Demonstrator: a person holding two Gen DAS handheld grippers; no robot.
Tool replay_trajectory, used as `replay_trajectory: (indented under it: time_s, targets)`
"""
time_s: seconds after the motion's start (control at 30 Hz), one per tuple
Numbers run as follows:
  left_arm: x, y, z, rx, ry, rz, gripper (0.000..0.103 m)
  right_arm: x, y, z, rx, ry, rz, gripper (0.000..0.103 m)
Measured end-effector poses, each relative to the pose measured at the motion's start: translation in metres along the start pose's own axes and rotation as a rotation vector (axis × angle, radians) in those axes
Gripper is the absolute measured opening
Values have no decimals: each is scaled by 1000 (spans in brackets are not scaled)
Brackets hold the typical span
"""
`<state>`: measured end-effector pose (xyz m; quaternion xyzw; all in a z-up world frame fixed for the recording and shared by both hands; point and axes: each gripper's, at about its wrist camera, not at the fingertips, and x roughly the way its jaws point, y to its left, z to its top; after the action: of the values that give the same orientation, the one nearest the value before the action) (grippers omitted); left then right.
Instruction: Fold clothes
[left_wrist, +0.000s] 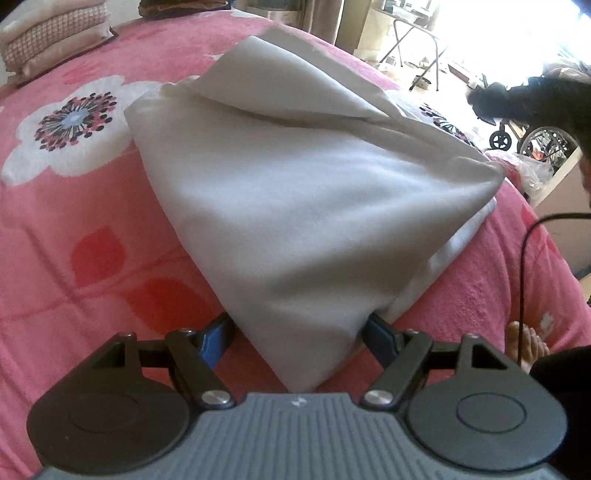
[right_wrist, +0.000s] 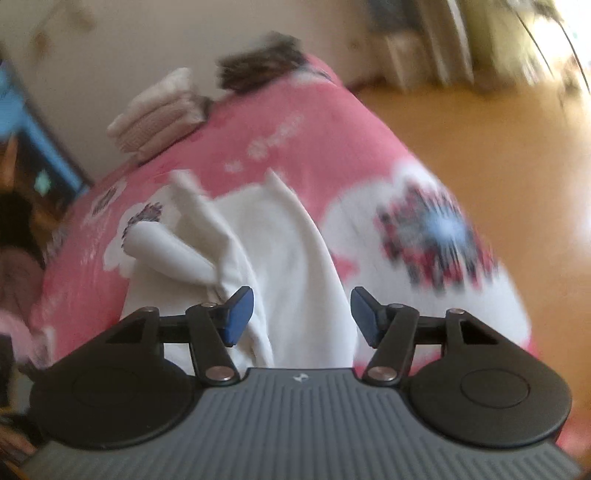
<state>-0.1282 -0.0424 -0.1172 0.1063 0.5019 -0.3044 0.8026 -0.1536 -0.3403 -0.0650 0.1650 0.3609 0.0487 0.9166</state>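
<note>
A white garment (left_wrist: 295, 184) lies in a thick, partly folded bundle on the pink flowered bed cover (left_wrist: 92, 240). Its near end narrows to a point that fills the gap of my left gripper (left_wrist: 299, 325) and hides both fingertips. The jaws stand wide, and the blue pads meet the cloth on both sides. In the blurred right wrist view the same garment (right_wrist: 280, 240) runs away from me, with a rolled sleeve (right_wrist: 166, 251) sticking out to the left. My right gripper (right_wrist: 301, 314) hovers over it with its jaws apart, and the pads do not press the cloth.
A stack of folded cloths (left_wrist: 55, 33) (right_wrist: 162, 110) sits at the far corner of the bed. A person's bare foot (left_wrist: 524, 343) and a black cable (left_wrist: 522, 277) are at the right. A wheelchair (left_wrist: 535, 140) stands beyond the bed, and wooden floor (right_wrist: 480, 129) lies past the bed's edge.
</note>
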Motion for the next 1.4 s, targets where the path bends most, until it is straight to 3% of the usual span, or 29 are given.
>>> replay_trajectory:
  time_s: [0.1, 0.23, 0.33, 0.37, 0.43, 0.53, 0.63, 0.8, 0.9, 0.93, 0.97, 1.0, 1.03, 1.13, 1.2, 1.23, 1.27, 1.3, 1.33, 1.4]
  targets:
    - [2, 0, 2, 5, 0, 2, 77, 18, 43, 13, -206, -24, 51, 58]
    - [2, 2, 1, -14, 0, -5, 77, 70, 94, 14, -484, 37, 92, 58]
    - [2, 3, 0, -17, -5, -8, 77, 105, 99, 11, -552, 94, 76, 57]
    - [2, 3, 0, -12, -6, -9, 77, 112, 97, 14, -531, 111, 86, 46]
    - [2, 3, -1, -3, -9, -11, 77, 114, 87, 29, -410, 117, 132, 6]
    - [3, 5, -1, 5, -6, -22, 77, 96, 63, 53, -160, 28, 179, 7]
    - [5, 7, 0, 15, -4, -32, 77, 101, 29, 67, 53, 30, 190, 7]
    - [9, 6, 0, 45, -4, -24, 77, 143, 9, 66, 115, 144, 144, 7]
    - [9, 5, 1, 48, -1, -26, 78, 147, -6, 66, 224, 182, 202, 13]
    - [9, 6, 1, 47, 0, -28, 78, 144, -9, 66, 243, 187, 236, 23]
    - [9, 6, 1, 48, 0, -30, 78, 141, -11, 65, 246, 195, 261, 42]
    - [9, 5, 2, 50, 1, -30, 78, 138, -12, 65, 247, 205, 285, 50]
    - [9, 5, 2, 52, 1, -31, 78, 136, -13, 64, 241, 218, 298, 55]
    - [10, 5, 2, 55, 0, -34, 78, 127, -12, 57, 220, 265, 308, 55]
    - [10, 6, 3, 54, 0, -36, 78, 122, -14, 51, 212, 269, 322, 55]
    - [11, 6, 3, 54, 1, -36, 78, 121, -14, 50, 197, 261, 313, 48]
    - [11, 6, 4, 54, 1, -36, 78, 121, -13, 48, 179, 251, 300, 25]
    - [11, 6, 4, 54, 1, -35, 78, 121, -11, 48, 161, 246, 284, 14]
    - [10, 5, 3, 55, 1, -34, 78, 122, -11, 48, 153, 239, 276, 7]
    - [9, 4, 3, 57, 0, -32, 78, 120, -8, 51, 133, 200, 274, 6]
